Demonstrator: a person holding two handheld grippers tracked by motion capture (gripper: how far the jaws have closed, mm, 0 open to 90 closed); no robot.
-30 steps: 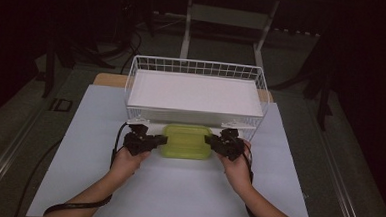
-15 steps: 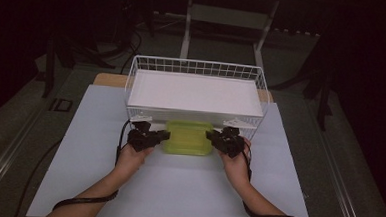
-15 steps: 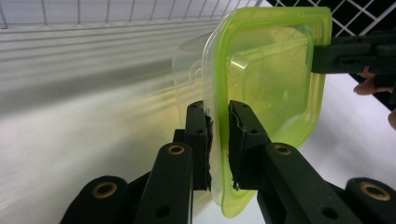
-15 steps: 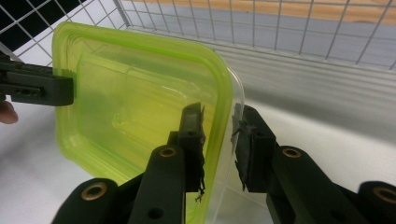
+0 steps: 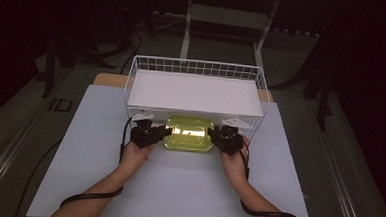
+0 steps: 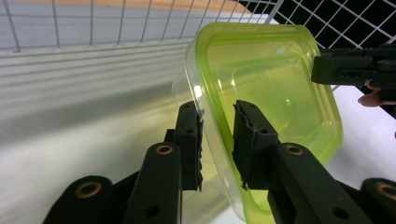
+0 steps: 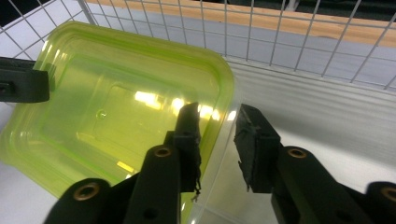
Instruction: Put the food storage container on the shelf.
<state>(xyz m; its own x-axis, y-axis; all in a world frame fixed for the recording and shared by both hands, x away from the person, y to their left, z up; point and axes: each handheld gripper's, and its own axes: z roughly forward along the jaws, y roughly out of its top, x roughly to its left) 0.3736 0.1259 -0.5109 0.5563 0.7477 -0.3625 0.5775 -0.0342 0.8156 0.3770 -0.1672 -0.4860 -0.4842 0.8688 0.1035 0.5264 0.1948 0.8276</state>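
Note:
A clear tub with a yellow-green lid (image 5: pixel 188 133) rests on the white mat just in front of the wire basket (image 5: pixel 198 62). My left gripper (image 5: pixel 167 130) is at its left end and my right gripper (image 5: pixel 212 134) at its right end. In the left gripper view the jaws (image 6: pixel 217 109) straddle the tub's rim (image 6: pixel 271 79) with a gap showing; they have just been opening. In the right gripper view the jaws (image 7: pixel 217 112) likewise stand apart around the tub's corner (image 7: pixel 116 107), also just opened wider. Each view shows the other gripper's jaw at the far end (image 6: pixel 355 65) (image 7: pixel 23 79).
The white wire basket holds a flat white board (image 5: pixel 194 93), and its wall rises right behind the tub (image 6: pixel 93 28) (image 7: pixel 280 28). The white mat (image 5: pixel 177 188) covers the table toward me. Dark floor and a stand's legs lie beyond.
Both hands and the tub have edged slightly toward the basket. The grippers stay at the tub's two ends.

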